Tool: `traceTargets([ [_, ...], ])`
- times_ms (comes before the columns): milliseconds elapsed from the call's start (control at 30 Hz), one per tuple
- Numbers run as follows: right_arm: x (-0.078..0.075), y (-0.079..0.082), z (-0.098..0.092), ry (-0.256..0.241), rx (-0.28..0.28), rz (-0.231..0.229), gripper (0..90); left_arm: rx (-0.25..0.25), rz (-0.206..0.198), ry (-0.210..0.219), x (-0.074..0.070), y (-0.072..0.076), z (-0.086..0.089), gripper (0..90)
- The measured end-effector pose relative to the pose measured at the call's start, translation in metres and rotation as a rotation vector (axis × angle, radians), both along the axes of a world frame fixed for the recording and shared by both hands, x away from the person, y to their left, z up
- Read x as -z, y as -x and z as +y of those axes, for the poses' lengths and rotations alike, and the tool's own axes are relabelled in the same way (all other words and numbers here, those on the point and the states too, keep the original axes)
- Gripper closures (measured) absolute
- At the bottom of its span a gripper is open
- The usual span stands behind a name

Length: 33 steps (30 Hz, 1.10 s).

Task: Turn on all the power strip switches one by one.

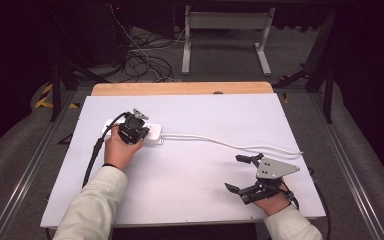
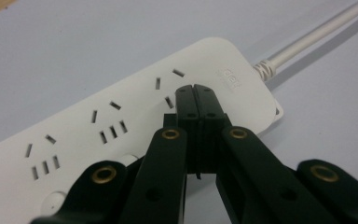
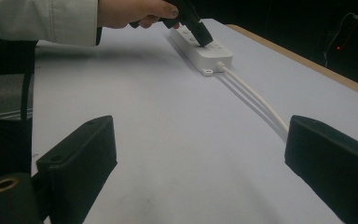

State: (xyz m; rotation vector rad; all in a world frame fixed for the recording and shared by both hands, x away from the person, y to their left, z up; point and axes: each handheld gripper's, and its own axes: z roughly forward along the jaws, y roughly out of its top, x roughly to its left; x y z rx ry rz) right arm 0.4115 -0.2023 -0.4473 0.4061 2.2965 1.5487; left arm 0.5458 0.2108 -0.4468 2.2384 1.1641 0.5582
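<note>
White sheet-covered tabletop [image 1: 195,190] on a wooden board, dark room beyond, a tangle of cables and a grey frame on the floor at the far side.

Nearest the person: right gripper [image 1: 244,172], held low at the right front corner, grey three-cornered plate on top. Jaws wide apart, nothing between them; in the right gripper view they frame bare sheet with the white round cord [image 3: 256,98] running past the far jaw. Idle, well apart from the work.

Farther in, left of centre: left gripper [image 1: 132,131] angled down on the long white plastic power strip [image 2: 121,116], which lies flat on the tabletop, its cord leaving the right end toward the right edge. Left gripper view shows the jaws pressed together, holding nothing, their joined tip on or just above the strip's top face near the cord end, beside a set of socket slots. Cannot tell whether the tip actually touches.

Judgement: step in hand looks like pressing or steadying the strip with the closed tip. To do it well:
- keep the jaws closed so the tip stays blunt and firm
- push straight down, not sideways; the strip may skate on the smooth sheet
- stay off the slots
- bring the right gripper in to brace the cord end if the strip shifts.
</note>
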Motion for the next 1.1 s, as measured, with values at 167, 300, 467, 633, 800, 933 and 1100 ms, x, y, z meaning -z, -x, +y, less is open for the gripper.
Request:
traceTargets([
  [167, 0.001, -0.002, 0.000, 0.002, 0.002, 0.006, 8.9, -0.014, -0.055, 0.101, -0.018, 0.006, 0.014, 90.0],
  [300, 0.001, -0.001, 0.001, 0.001, 0.002, 0.005, 8.9, -0.020, -0.047, 0.076, -0.021, 0.008, 0.023, 90.0],
  [467, 0.001, 0.000, 0.001, 0.000, 0.002, 0.004, 8.9, -0.027, -0.019, 0.091, -0.019, 0.006, 0.035, 90.0],
  [633, 0.001, -0.001, 0.000, 0.000, 0.002, 0.006, 8.9, -0.054, 0.005, 0.078, -0.016, 0.004, 0.038, 90.0],
  [800, 0.001, -0.001, 0.000, 0.000, 0.001, 0.007, 8.9, -0.080, 0.034, 0.090, -0.012, 0.002, 0.041, 90.0],
  [933, 0.001, -0.001, 0.000, -0.001, 0.001, 0.008, 8.9, -0.084, 0.046, 0.089, -0.009, 0.000, 0.042, 90.0],
  [1100, 0.001, -0.001, 0.001, -0.001, 0.000, 0.008, 8.9, -0.088, 0.060, 0.061, -0.004, -0.003, 0.042, 90.0],
])
